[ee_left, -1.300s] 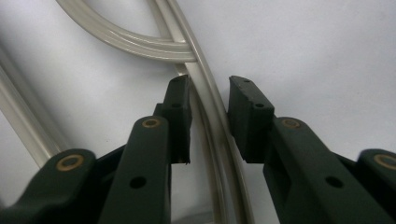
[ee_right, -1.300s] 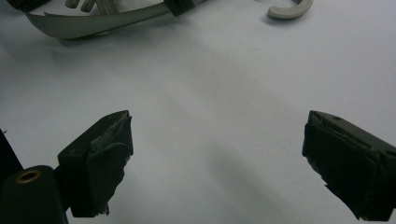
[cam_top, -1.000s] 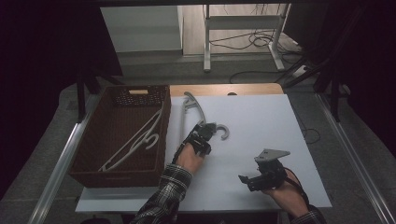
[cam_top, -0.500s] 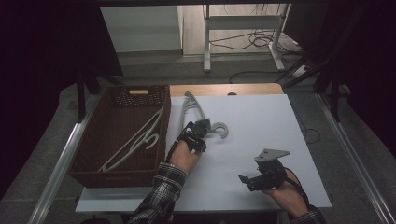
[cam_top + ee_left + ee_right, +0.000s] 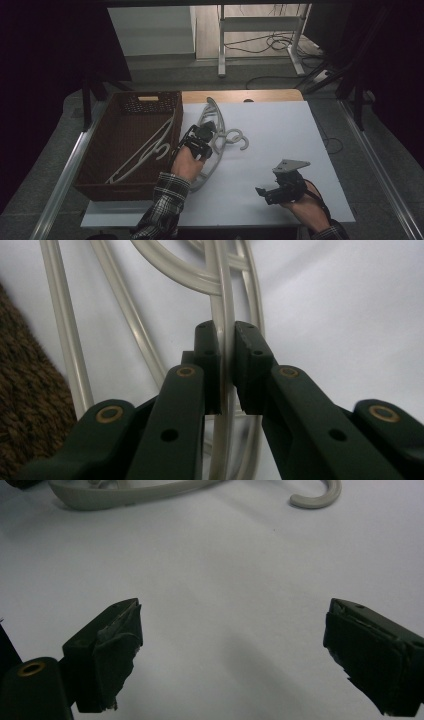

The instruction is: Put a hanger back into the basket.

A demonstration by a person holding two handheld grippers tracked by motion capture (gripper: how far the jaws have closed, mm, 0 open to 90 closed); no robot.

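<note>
- A person stands at a white worktop (image 5: 280, 130) and holds a two-fingered gripper in each hand.
- A brown woven basket (image 5: 100, 165) sits at the left edge of the worktop. One pale hanger already lies inside it (image 5: 145, 150), slanting across the bottom.
- A second pale plastic hanger (image 5: 212, 117) lies on the worktop just beside the basket's right wall, its hook (image 5: 240, 140) curling out to the right.
- The left gripper (image 5: 200, 140) is at this hanger. In the left gripper view its fingers (image 5: 247, 365) have just been closing and are now clenched on a thin bar of the hanger (image 5: 225, 300), which runs straight up between the pads.
- The right gripper (image 5: 282, 187) rests near the front right of the worktop, well apart from the hanger. In the right gripper view its fingers (image 5: 107, 655) stand wide and released, with bare worktop between them.
- Judged from this, the work is partly done: one hanger is stowed and the second is grasped but not yet in the basket.
- What seems left is lifting that hanger over the basket wall and letting go inside.
</note>
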